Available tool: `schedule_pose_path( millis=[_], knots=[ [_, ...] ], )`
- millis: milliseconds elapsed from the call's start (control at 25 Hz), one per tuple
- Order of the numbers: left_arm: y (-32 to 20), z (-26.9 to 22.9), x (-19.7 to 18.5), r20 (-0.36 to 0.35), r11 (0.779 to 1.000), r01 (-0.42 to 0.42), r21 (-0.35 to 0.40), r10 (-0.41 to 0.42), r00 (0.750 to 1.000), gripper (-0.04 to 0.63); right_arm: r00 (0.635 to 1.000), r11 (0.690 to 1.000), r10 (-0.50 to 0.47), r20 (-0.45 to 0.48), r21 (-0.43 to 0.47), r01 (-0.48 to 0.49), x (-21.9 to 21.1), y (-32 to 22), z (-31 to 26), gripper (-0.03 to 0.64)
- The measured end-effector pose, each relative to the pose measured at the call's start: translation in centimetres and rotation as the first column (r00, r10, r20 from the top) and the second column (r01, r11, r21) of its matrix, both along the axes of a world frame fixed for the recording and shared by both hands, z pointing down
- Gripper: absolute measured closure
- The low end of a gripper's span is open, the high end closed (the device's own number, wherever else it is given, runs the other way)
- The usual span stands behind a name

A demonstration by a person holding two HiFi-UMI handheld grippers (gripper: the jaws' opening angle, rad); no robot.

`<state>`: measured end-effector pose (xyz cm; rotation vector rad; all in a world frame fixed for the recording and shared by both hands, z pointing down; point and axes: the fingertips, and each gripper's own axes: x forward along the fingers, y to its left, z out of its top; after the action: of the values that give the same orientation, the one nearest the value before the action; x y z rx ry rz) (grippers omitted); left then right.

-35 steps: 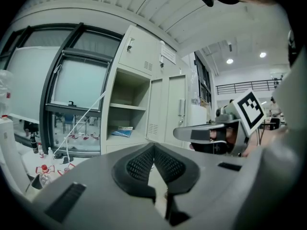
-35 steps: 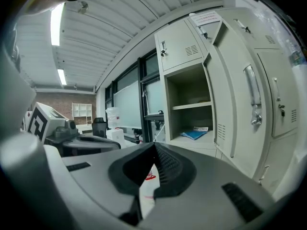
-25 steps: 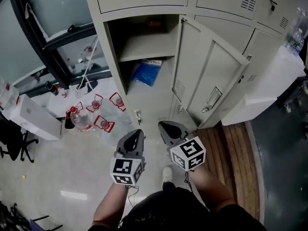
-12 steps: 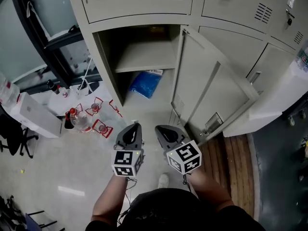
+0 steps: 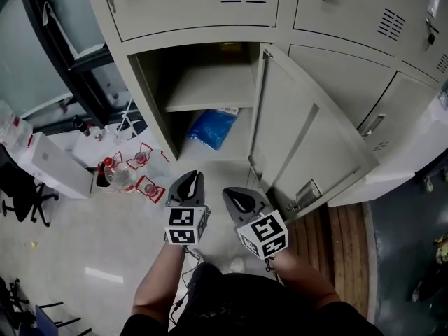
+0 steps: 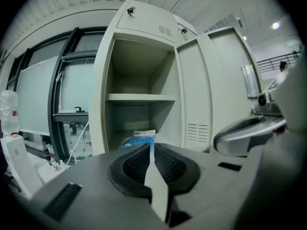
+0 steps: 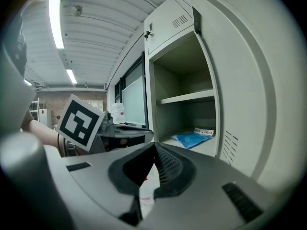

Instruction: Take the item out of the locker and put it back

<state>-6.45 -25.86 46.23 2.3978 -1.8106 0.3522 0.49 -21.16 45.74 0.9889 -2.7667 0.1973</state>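
Observation:
The grey locker (image 5: 150, 89) stands open, its door (image 5: 308, 138) swung out to the right. A blue bag (image 5: 210, 128) with a white label lies on the compartment's floor under a bare shelf (image 5: 210, 89). It also shows in the left gripper view as the blue bag (image 6: 139, 139) and in the right gripper view as the blue bag (image 7: 192, 139). My left gripper (image 5: 190, 175) (image 6: 150, 147) and right gripper (image 5: 231, 192) (image 7: 154, 147) hover side by side in front of the opening, short of the bag. Both are shut with nothing between the pads.
Several bottles with red labels (image 5: 122, 173) stand on the floor left of the locker, beside a white box (image 5: 52, 166) and a black chair (image 5: 17, 187). A wooden platform (image 5: 343, 236) runs under the lockers at the right. More closed locker doors (image 5: 350, 12) surround the open one.
Both grippers have drawn nearer to the open locker, the left more than the right, so that they now sit level with each other. The jaws stay shut.

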Motion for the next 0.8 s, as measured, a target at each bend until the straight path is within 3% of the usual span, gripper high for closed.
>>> schedule_pose_path(
  millis=[200,280,560,800],
  knots=[
    [-2.1,0.7,-0.2,0.018,1.0,-0.005,-0.013,0.005,1.0,0.572,1.0,1.0,0.016,-0.006,-0.011,-0.016,0.3,-0.8,0.6,0.615],
    [-3.0,1.1,-0.1,0.011,1.0,-0.014,-0.021,0.014,1.0,0.528,1.0,1.0,0.028,-0.006,-0.014,-0.028,0.3,-1.2,0.8,0.615],
    [-6.3,2.2,-0.3,-0.041,0.997,-0.047,-0.062,0.044,0.998,0.491,0.997,0.997,0.074,-0.016,-0.032,-0.074,0.0,-3.1,1.4,0.615],
    [-9.2,2.7,0.0,-0.043,0.993,-0.079,-0.085,0.076,0.996,0.448,0.994,0.992,0.112,-0.016,-0.049,-0.113,-0.3,-4.6,1.7,0.615]
  ],
)
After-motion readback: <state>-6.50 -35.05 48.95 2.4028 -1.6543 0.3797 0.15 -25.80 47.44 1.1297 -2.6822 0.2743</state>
